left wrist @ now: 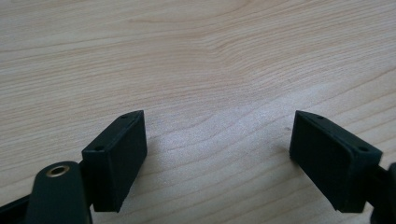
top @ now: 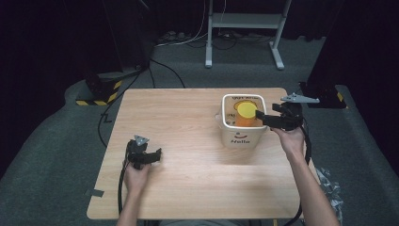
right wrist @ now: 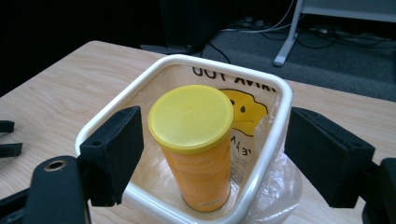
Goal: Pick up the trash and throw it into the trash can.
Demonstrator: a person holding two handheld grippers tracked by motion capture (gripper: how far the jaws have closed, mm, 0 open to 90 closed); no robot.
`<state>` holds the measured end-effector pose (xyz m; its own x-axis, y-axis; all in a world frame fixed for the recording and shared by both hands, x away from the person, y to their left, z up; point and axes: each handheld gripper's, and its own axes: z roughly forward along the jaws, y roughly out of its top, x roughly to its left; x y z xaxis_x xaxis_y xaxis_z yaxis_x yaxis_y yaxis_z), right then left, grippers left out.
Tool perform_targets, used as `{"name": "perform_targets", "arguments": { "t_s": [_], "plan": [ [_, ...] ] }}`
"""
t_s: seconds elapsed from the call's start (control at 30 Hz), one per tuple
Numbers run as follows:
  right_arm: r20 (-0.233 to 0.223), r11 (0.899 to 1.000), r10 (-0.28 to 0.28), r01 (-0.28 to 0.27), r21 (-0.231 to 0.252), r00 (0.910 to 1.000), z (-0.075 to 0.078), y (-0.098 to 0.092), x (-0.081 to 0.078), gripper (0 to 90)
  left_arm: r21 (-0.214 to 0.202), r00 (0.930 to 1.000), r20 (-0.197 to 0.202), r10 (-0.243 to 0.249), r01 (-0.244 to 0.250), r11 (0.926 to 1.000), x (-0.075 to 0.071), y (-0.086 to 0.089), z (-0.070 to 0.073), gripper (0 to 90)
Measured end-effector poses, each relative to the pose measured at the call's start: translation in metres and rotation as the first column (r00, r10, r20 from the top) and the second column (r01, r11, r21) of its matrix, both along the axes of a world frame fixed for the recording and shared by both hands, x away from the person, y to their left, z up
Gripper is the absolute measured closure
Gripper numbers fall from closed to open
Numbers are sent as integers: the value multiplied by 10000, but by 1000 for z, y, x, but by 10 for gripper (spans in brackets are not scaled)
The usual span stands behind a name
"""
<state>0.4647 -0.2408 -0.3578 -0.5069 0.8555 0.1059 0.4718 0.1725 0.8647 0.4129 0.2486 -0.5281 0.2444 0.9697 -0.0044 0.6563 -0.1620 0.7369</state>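
- Desk (top: 188,179): bare wood around left gripper (left wrist: 217,154), fingers spread, holding nothing.
- White bin (top: 241,136), right side of desk, plastic liner inside.
- Orange can (right wrist: 198,154) with yellow lid stands upright in bin.
- Right gripper (right wrist: 212,154) over bin rim, fingers spread either side of can, not touching.

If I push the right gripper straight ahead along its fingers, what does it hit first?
Most likely the orange canister with the yellow lid, standing upright in the white bin. The open right gripper straddles the bin's near corner, so its fingers may catch the rim first; depth is unclear.
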Motion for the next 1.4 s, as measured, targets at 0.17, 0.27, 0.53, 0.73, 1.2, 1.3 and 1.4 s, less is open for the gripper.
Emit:
{"name": "perform_targets", "arguments": {
  "t_s": [0.17,0.27,0.53,0.73,1.2,1.3,1.4],
  "plan": [
    [42,10000,-31,31,-19,10000,-1,-6,-8,200,1,10000,-1,-3,3,10000,0,0,0,192],
    [71,9999,-131,132,-16,9999,-3,-10,-12,202,4,10000,0,-4,4,10000,0,0,0,192],
    [691,9951,-397,457,-878,9968,-9,-14,-31,210,5,10000,1,-11,11,10000,0,0,0,192],
    [726,9956,-466,522,-773,9963,-17,-19,-43,213,7,10000,1,-11,11,10000,0,0,0,193],
    [491,9961,-637,665,-582,9968,-50,-23,-60,230,0,10000,1,-4,4,10000,0,0,0,192],
    [380,9958,-690,711,-578,9969,-60,-24,-62,230,5,10000,0,-11,11,10000,0,0,0,192],
    [238,9951,-761,774,-611,9968,-69,-24,-63,232,9,10000,2,-15,15,10000,0,0,0,192]
  ]
}}
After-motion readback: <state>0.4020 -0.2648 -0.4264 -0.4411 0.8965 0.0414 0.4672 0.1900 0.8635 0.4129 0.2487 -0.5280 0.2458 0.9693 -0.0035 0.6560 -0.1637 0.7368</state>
